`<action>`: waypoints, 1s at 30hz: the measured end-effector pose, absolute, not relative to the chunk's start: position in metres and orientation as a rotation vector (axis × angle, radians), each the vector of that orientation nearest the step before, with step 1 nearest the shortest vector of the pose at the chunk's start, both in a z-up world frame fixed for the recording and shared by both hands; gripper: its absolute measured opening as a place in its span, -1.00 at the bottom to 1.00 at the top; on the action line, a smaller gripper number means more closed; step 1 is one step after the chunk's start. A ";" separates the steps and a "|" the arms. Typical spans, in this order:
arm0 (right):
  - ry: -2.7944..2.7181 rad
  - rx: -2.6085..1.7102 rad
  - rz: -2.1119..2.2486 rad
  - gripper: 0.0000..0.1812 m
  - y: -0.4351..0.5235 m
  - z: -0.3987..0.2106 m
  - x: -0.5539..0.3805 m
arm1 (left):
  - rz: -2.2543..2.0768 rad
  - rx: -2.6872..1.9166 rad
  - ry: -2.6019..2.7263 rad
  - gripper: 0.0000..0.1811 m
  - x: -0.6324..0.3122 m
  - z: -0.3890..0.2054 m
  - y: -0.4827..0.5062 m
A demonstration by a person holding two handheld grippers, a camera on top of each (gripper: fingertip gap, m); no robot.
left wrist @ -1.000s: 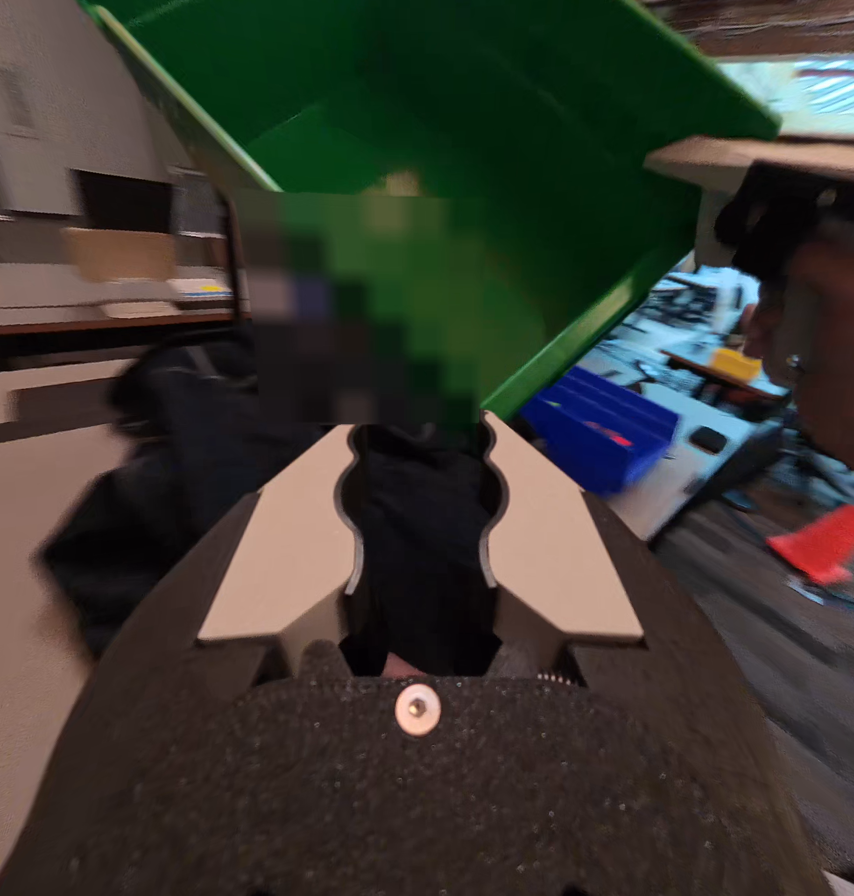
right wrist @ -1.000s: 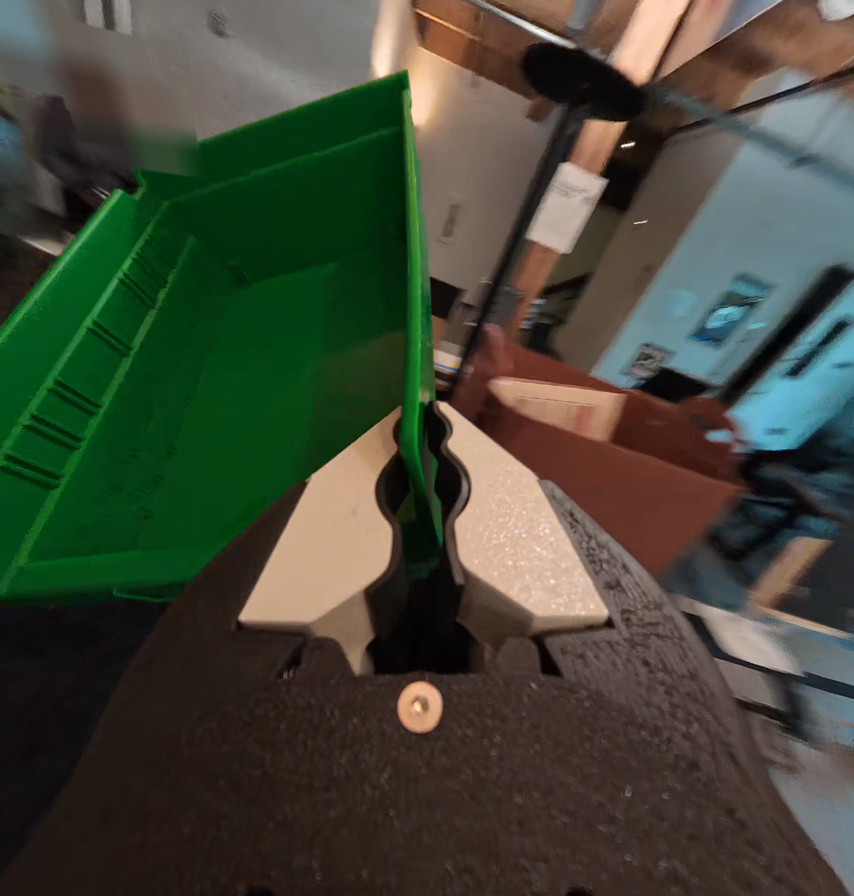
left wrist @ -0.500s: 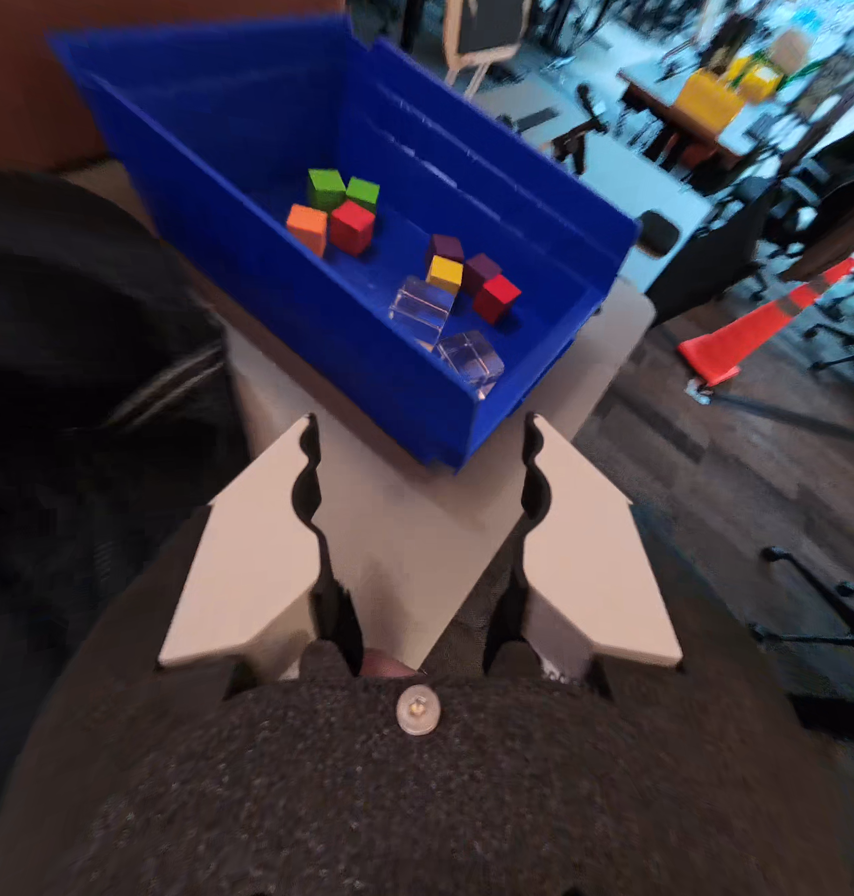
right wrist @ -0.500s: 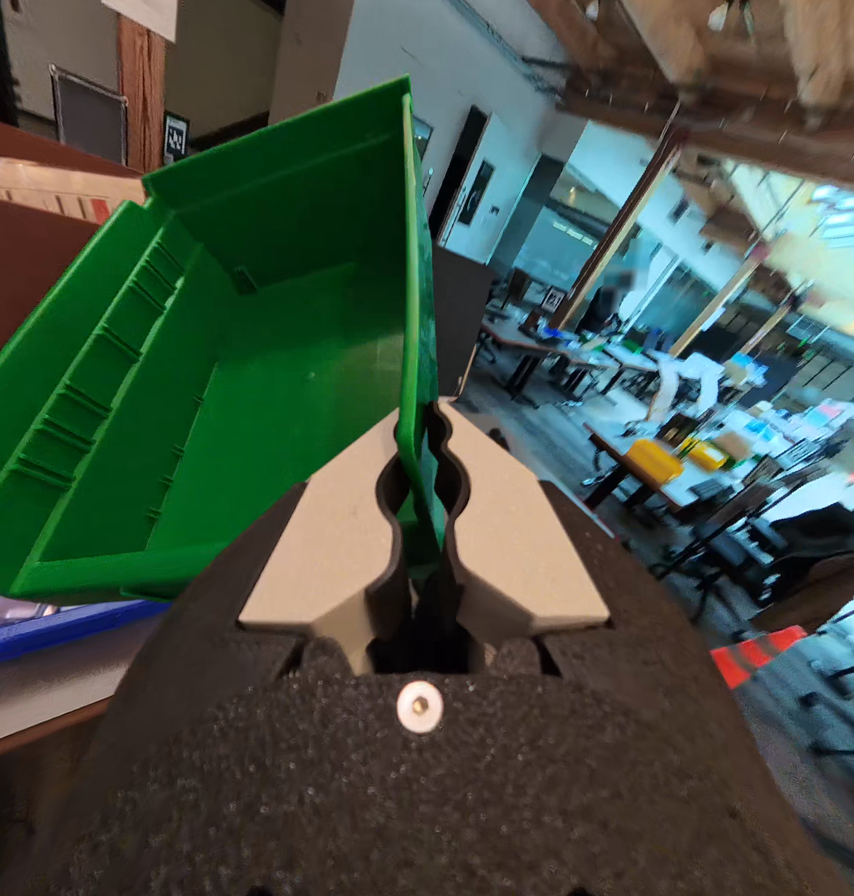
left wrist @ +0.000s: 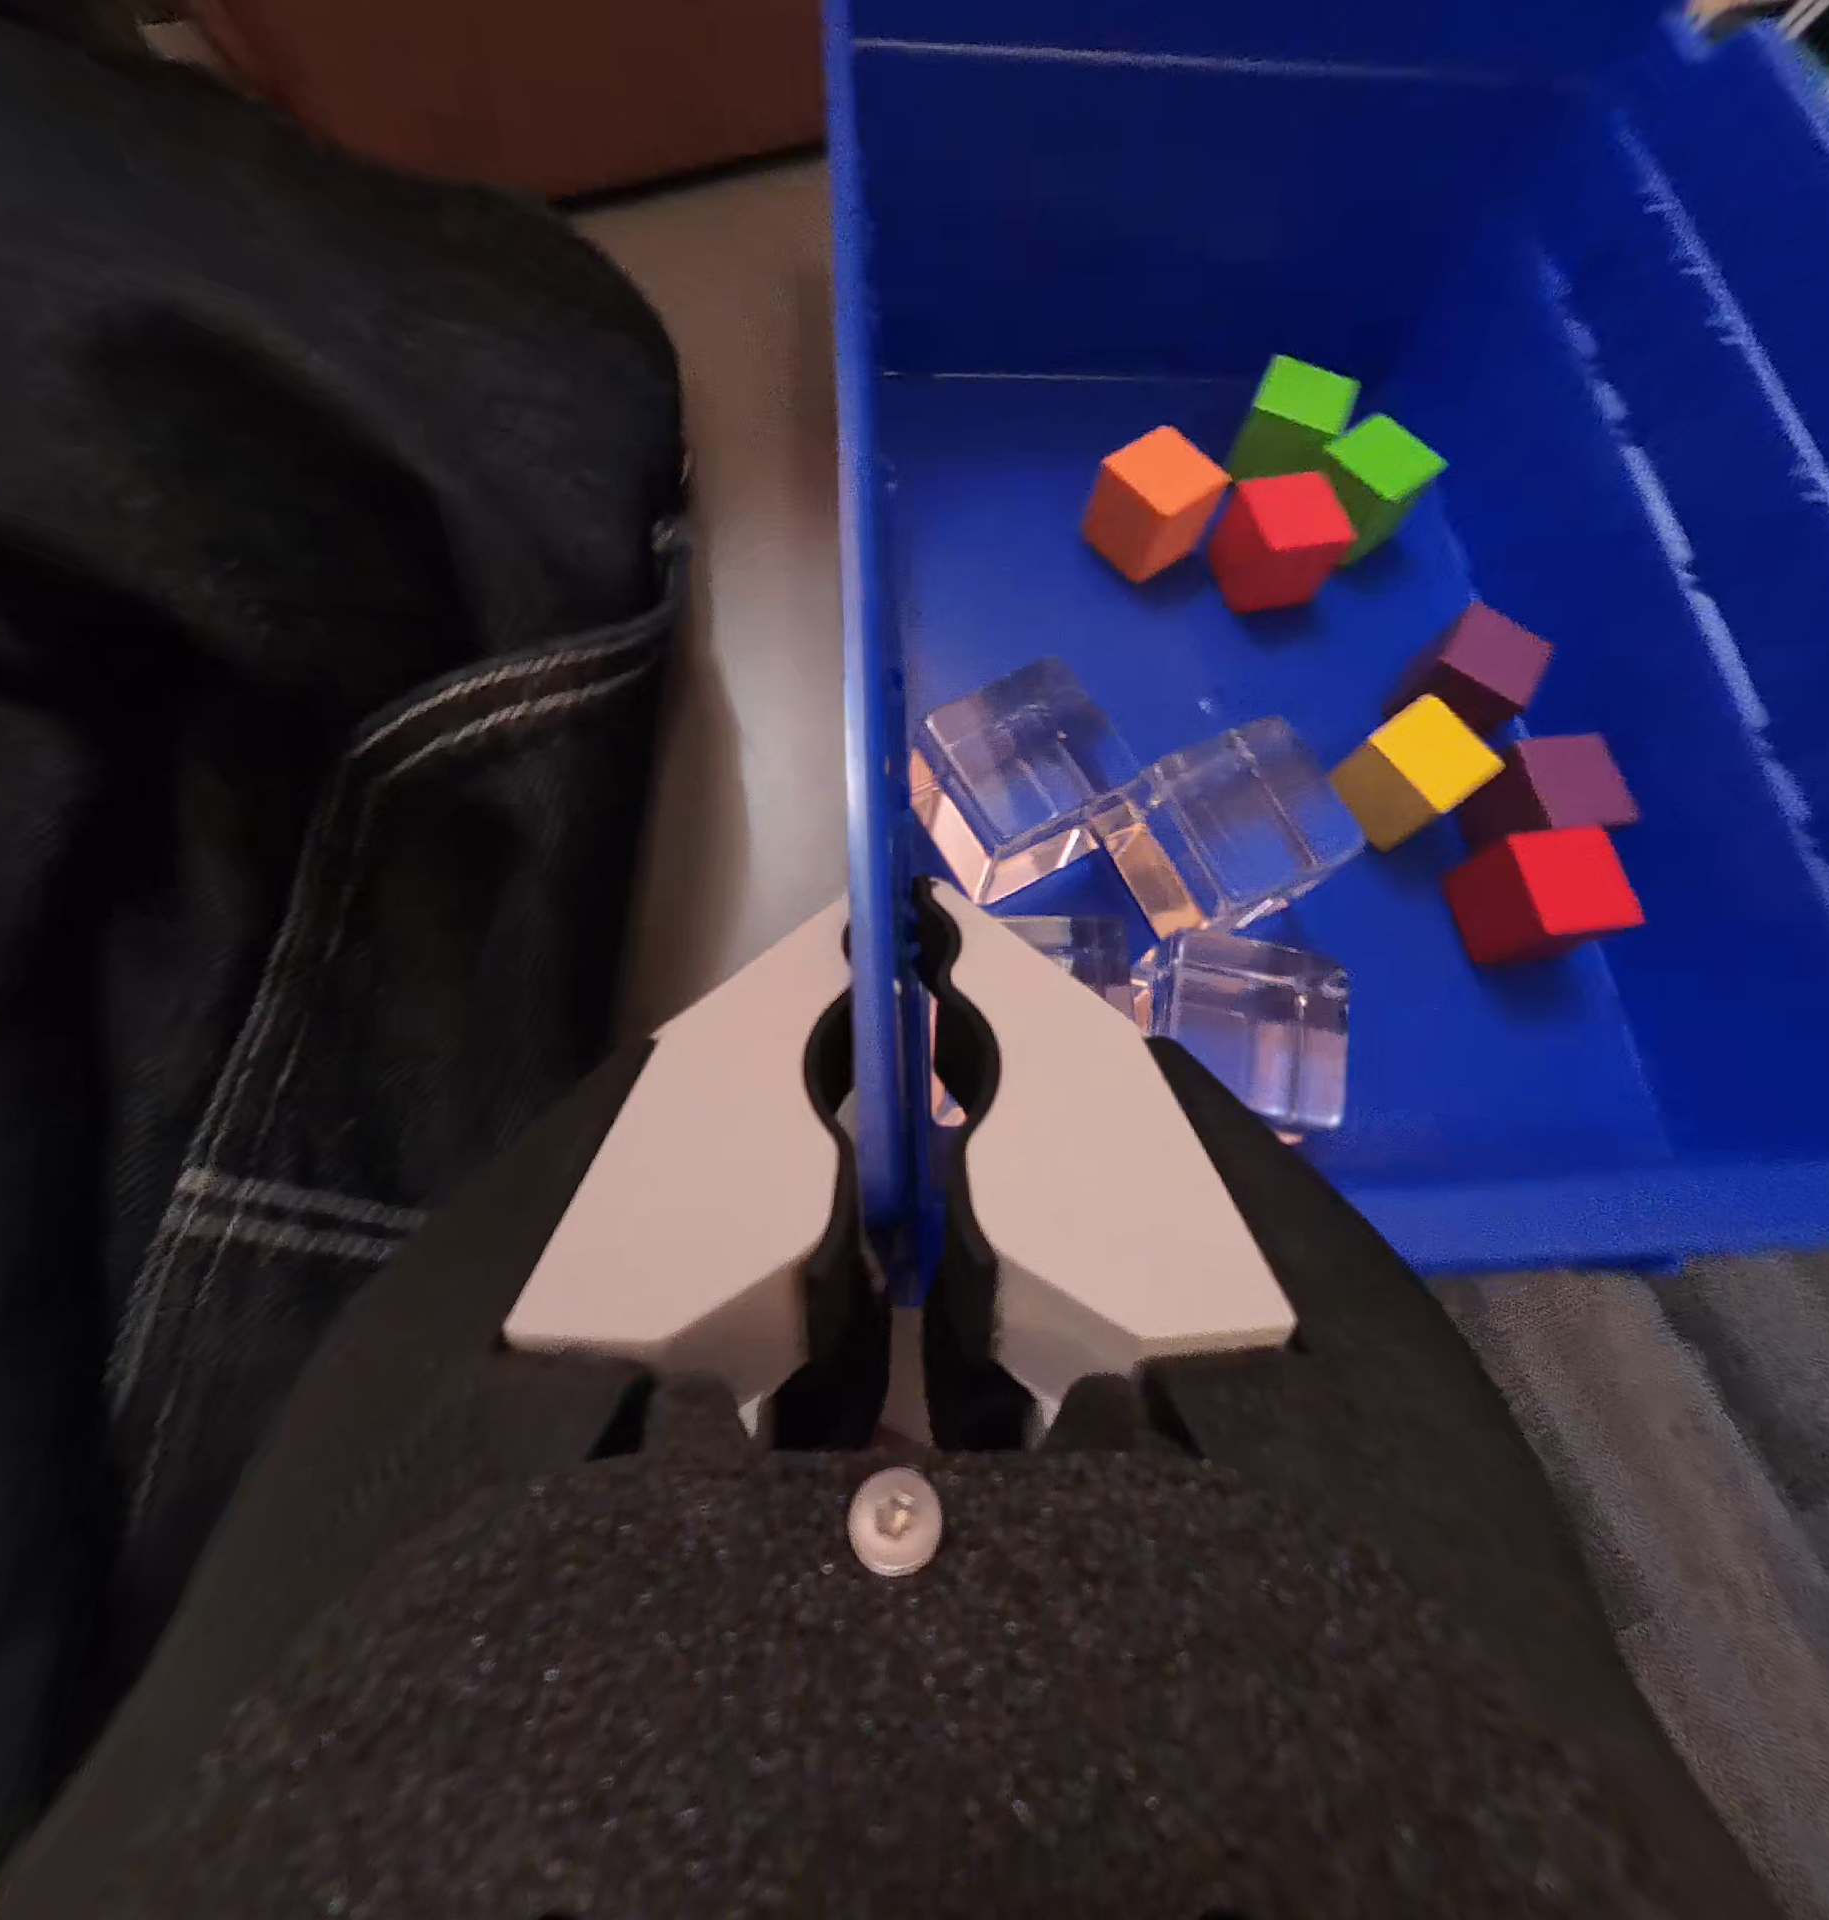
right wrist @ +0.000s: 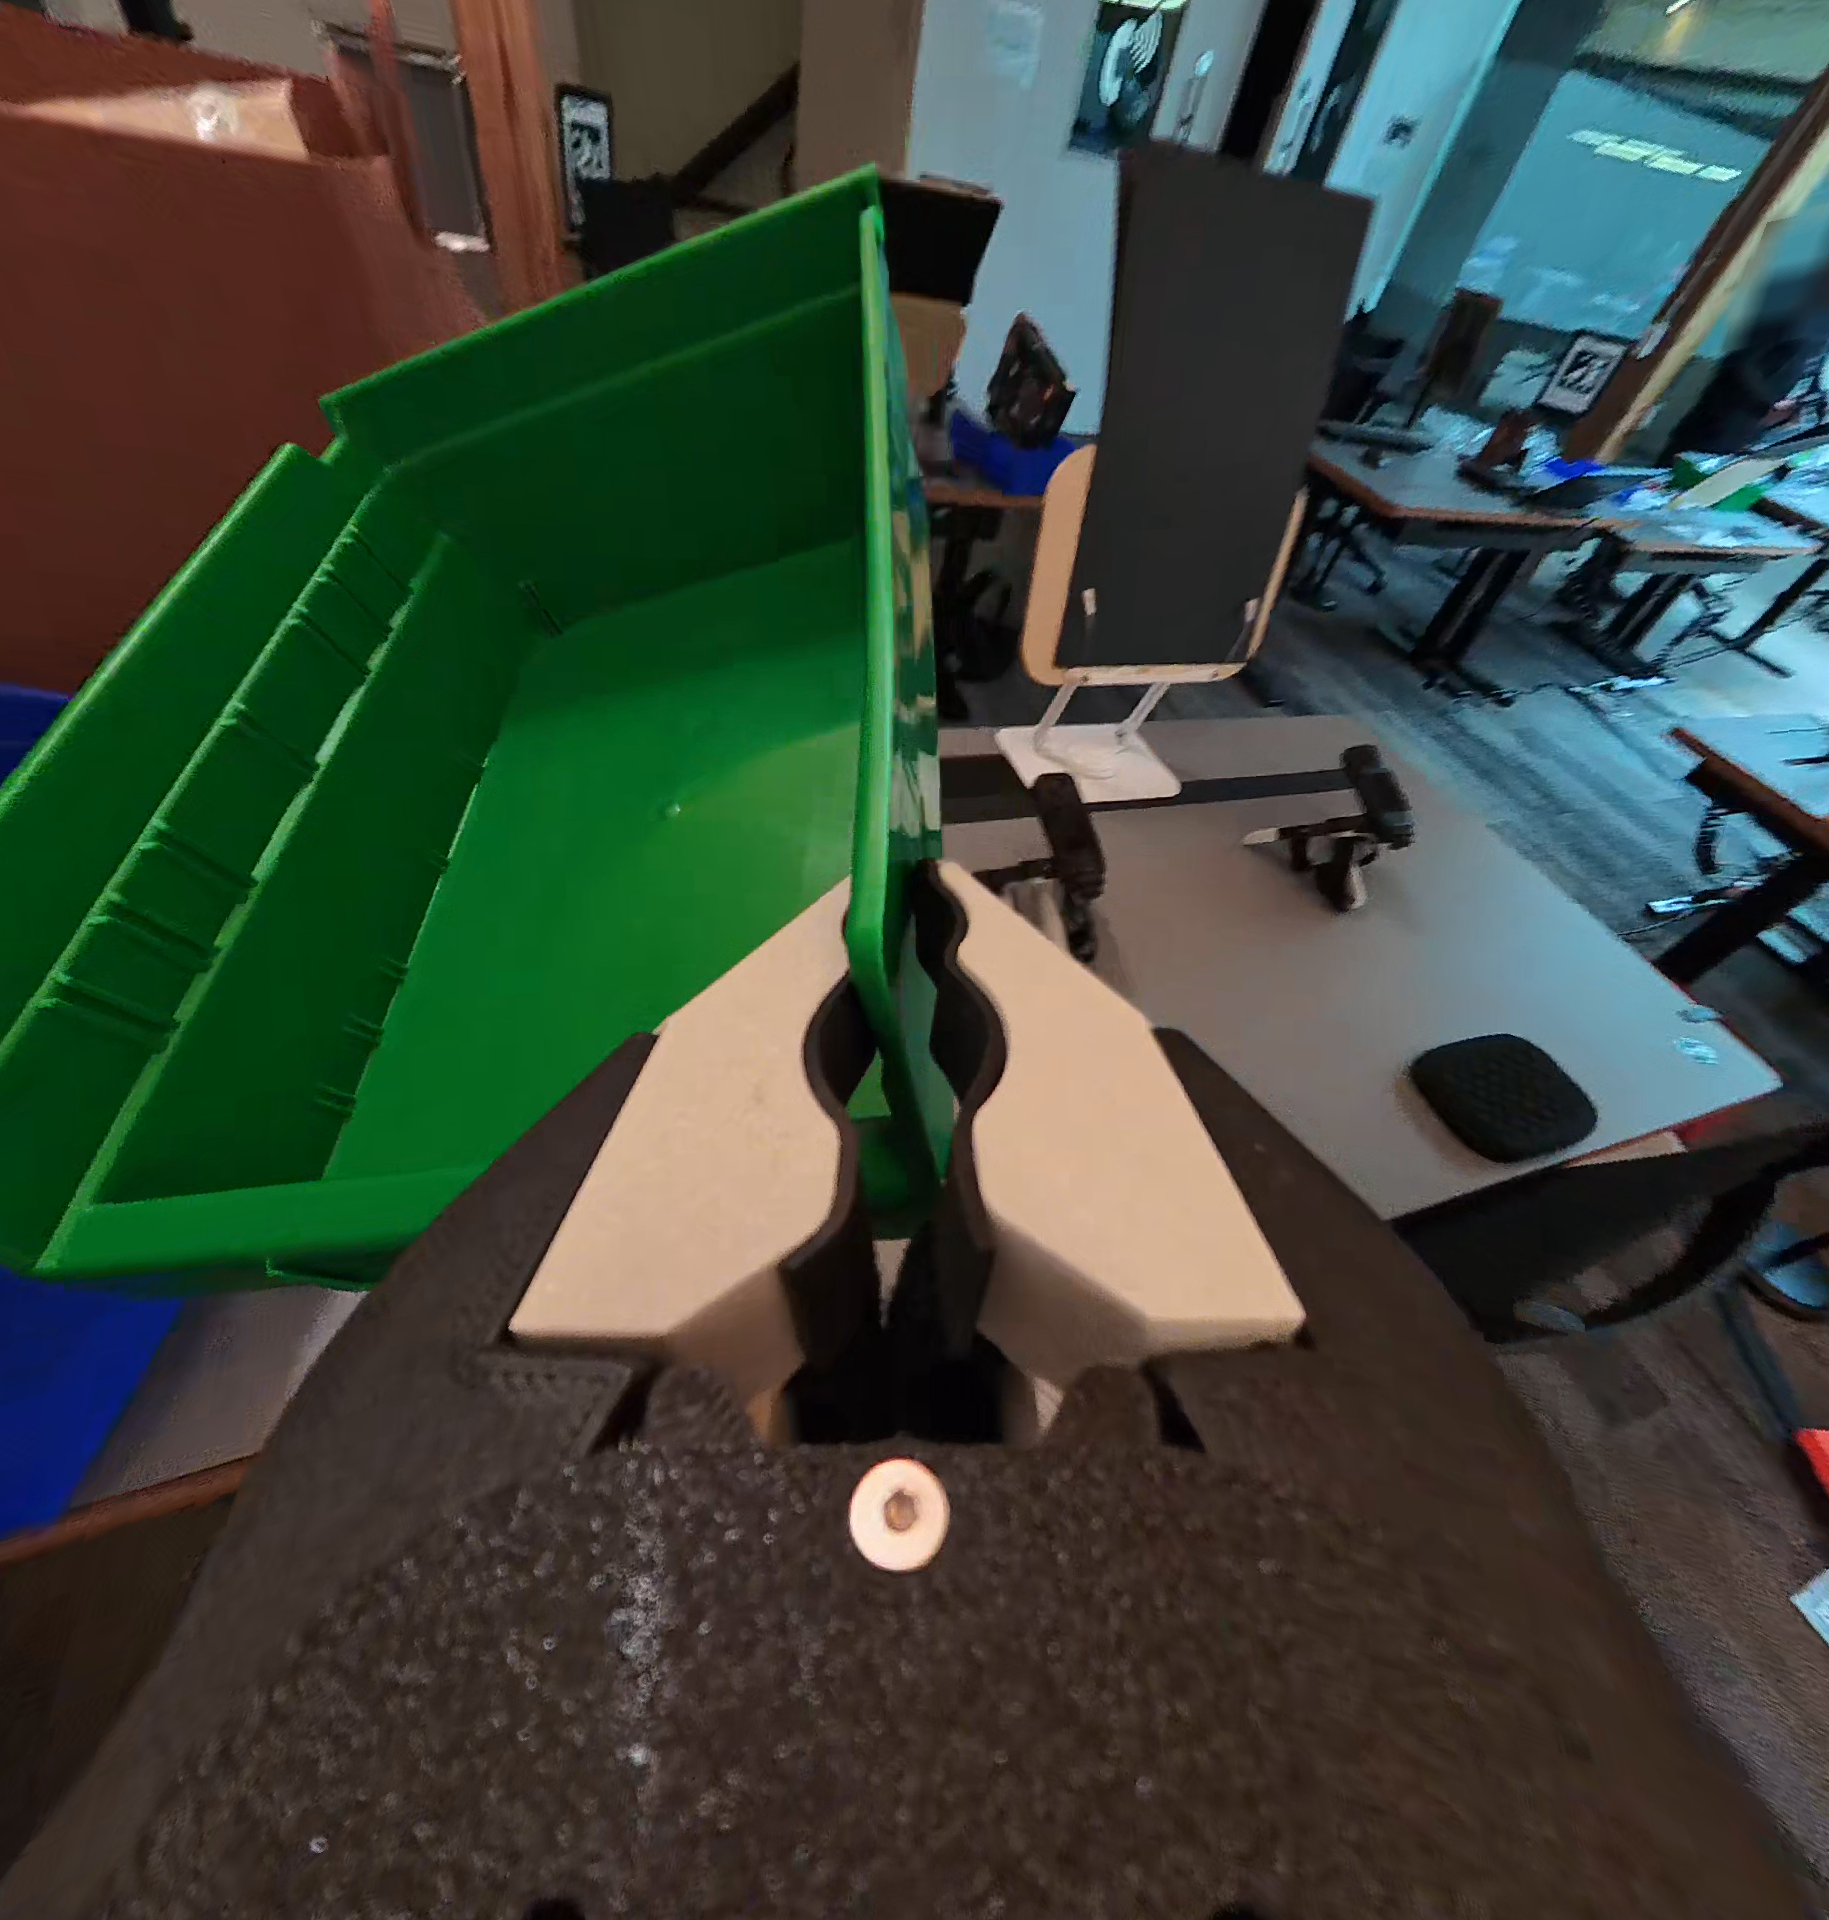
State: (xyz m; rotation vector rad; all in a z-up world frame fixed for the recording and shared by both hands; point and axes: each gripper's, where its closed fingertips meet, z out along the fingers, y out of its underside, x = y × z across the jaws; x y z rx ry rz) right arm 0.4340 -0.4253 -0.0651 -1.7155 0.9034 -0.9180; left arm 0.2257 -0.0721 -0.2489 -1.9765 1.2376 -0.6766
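Note:
My left gripper (left wrist: pixel 889 914) is shut on the left side wall of a blue bin (left wrist: pixel 1149 239) that stands on a light table. Inside the bin lie several coloured cubes, among them an orange one (left wrist: pixel 1154 501) and a yellow one (left wrist: pixel 1414 769), and several clear blocks (left wrist: pixel 1024 764). My right gripper (right wrist: pixel 894 894) is shut on the right side wall of an empty green bin (right wrist: pixel 598 831) and holds it tilted in the air. A corner of the blue bin (right wrist: pixel 16 1382) shows below the green one in the right wrist view.
Dark denim cloth (left wrist: pixel 266 727) lies left of the blue bin. A brown cardboard box (right wrist: pixel 141 343) stands behind the green bin. To the right are a grey table (right wrist: pixel 1305 987) with a black pad (right wrist: pixel 1502 1096), a chair (right wrist: pixel 1159 582) and more desks.
My left gripper has swung down from the green bin, moved in on the blue bin and closed on its side wall. My right gripper still holds the green bin and has turned right.

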 end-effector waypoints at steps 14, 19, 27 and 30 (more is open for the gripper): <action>0.912 -1.864 -0.250 -0.97 -0.305 -0.214 0.464 | -0.813 -2.128 0.945 -0.93 0.062 -0.213 -0.062; 0.887 -1.871 -0.255 -0.96 -0.286 -0.235 0.468 | -0.814 -2.102 0.935 -0.93 0.027 -0.192 -0.079; 0.731 -1.907 -0.223 -0.96 -0.256 -0.244 0.447 | -0.969 -2.094 0.713 -0.91 -0.030 -0.141 -0.077; 0.734 -1.823 -0.178 -0.82 -0.248 -0.232 0.436 | -1.038 -2.058 0.577 -0.93 -0.060 -0.112 -0.052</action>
